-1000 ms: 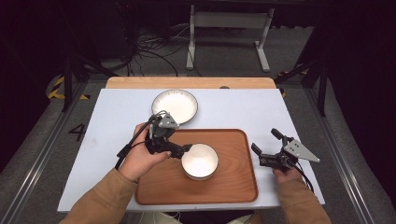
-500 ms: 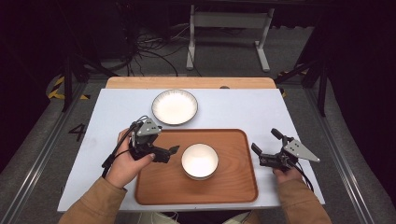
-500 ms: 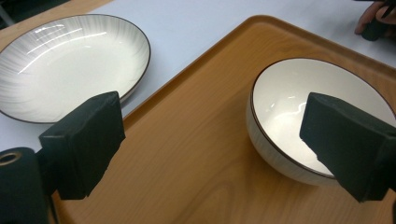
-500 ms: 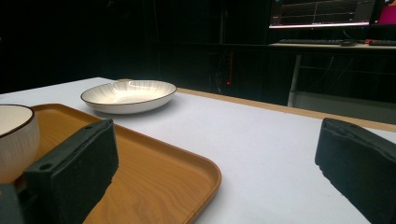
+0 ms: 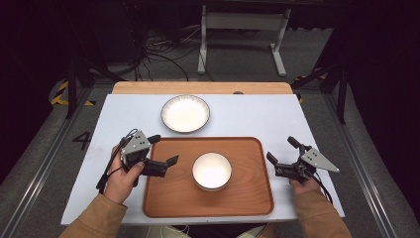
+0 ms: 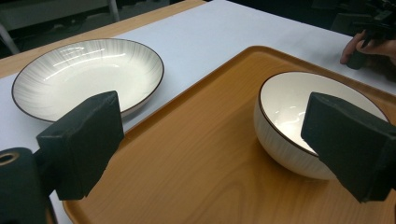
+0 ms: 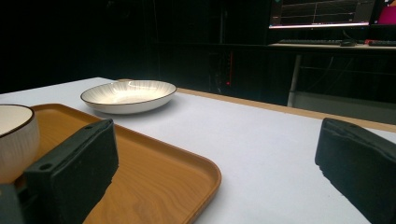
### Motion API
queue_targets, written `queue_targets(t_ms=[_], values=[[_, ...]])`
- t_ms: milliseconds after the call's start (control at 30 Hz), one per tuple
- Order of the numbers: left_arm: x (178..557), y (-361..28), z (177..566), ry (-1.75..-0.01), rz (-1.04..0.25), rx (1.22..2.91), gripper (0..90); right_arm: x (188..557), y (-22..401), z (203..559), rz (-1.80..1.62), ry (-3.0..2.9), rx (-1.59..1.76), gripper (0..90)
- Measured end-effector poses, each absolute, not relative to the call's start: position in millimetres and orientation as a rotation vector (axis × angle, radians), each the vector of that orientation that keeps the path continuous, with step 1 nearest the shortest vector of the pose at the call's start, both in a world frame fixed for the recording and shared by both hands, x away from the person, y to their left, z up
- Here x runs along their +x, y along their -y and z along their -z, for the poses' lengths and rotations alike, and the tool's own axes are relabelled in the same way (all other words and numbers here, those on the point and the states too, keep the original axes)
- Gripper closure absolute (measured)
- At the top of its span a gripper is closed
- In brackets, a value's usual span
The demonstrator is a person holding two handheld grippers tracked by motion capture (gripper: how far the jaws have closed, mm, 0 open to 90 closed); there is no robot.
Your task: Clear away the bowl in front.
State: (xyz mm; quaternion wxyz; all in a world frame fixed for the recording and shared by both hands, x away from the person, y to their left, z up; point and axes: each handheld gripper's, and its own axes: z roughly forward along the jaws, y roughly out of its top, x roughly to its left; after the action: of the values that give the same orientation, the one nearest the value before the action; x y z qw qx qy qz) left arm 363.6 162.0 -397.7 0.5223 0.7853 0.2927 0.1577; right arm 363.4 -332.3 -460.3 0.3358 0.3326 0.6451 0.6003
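Bowl (image 5: 212,171) round, ribbed white, on smooth wooden tray (image 5: 163,203); plate (image 5: 185,113) beyond.

Both forearms wear tan sleeves (image 5: 94,220). The left gripper (image 5: 163,151) and right gripper (image 5: 281,150) are black – blocky foam-like jaws, a grey three-cornered plate (image 5: 135,144) with small screws on top, and a thin black cable (image 5: 106,168) trailing back.

Round white ribbed ceramic bowl with dark rim (image 5: 212,171): upright, empty, seated at centre of the rectangular brown wooden tray (image 5: 163,203). Shallow white ribbed ceramic plate with dark rim (image 5: 185,113): empty, flat on the desk (image 5: 257,116), off the tray, at 11 o'clock from the bowl.
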Motion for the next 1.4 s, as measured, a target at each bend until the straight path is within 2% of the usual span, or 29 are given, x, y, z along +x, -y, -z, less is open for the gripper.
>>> queue_targets(t_ms=[833,1400], values=[[354.2,-201.5,444.7,-0.780,-0.445,1.805,6.9,362.9,332.3,460.3,-1.568,-1.681,0.866,0.0],[349.1,-206.7,466.7,-0.833,-0.457,1.774,6.8,362.9,332.3,460.3,-1.568,-1.681,0.866,0.0]])
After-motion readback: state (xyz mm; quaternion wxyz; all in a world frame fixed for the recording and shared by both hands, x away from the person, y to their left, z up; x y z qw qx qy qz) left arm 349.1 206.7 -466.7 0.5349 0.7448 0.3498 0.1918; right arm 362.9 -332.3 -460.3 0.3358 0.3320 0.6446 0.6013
